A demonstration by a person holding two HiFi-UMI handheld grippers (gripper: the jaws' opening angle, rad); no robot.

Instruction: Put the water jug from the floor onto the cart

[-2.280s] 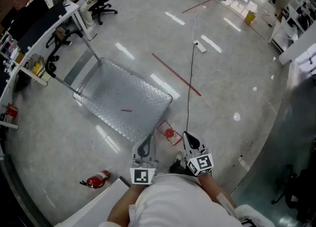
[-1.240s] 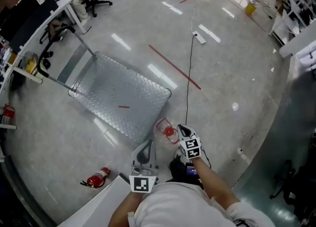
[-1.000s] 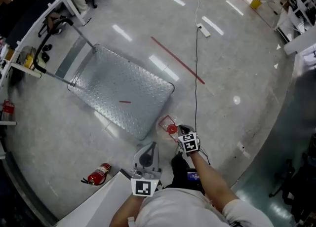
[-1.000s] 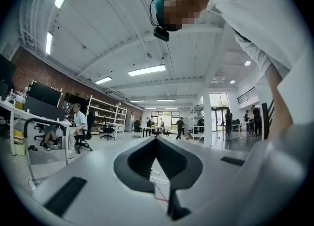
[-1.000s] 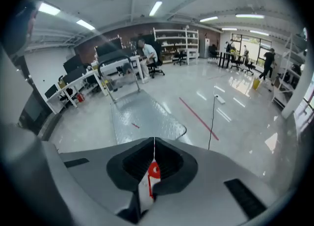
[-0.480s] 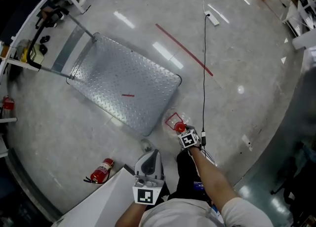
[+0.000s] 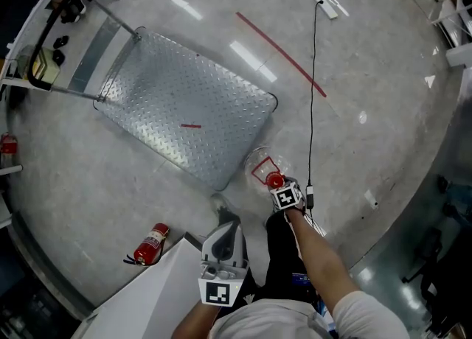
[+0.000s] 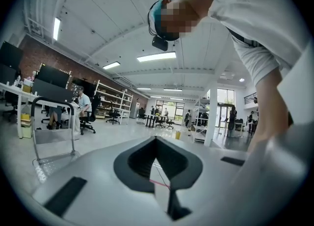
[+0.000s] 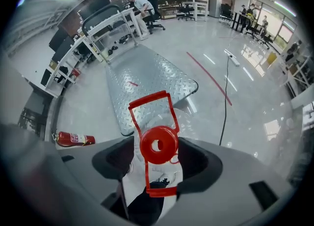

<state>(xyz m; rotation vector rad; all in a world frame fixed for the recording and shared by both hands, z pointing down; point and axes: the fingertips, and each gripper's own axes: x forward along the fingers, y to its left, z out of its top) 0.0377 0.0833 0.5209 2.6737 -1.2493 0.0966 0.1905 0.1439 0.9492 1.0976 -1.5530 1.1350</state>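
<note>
Since the water jug (image 9: pixel 156 122) is on the floor right under my R gripper (image 9: pixel 158 157), that hand is the one to lift w/. The jug stands upright, long axis pointing up at the tool, red cap (image 9: pixel 158 145) between the jaws. Jaws are apart, one each side of the cap, close to it; I don't judge it a firm clamp yet. The red carry handle (image 9: pixel 149 103) tips away from me, toward the cart.

The cart (image 9: pixel 147 72), a checker-plate deck, lies just ahead of the R gripper past the jug, its near corner beside the jug but not touching, as far as I can tell. So the move is up, then fwd.

My L gripper (image 8: pixel 156 139) hangs well back by my body, jaws together, nothing in them; it's the farther hand.

Off to the L of the tool a fire extinguisher (image 9: pixel 73 138) lies on its side; its label is too small to read. No brand or writing shows on the jug.
</note>
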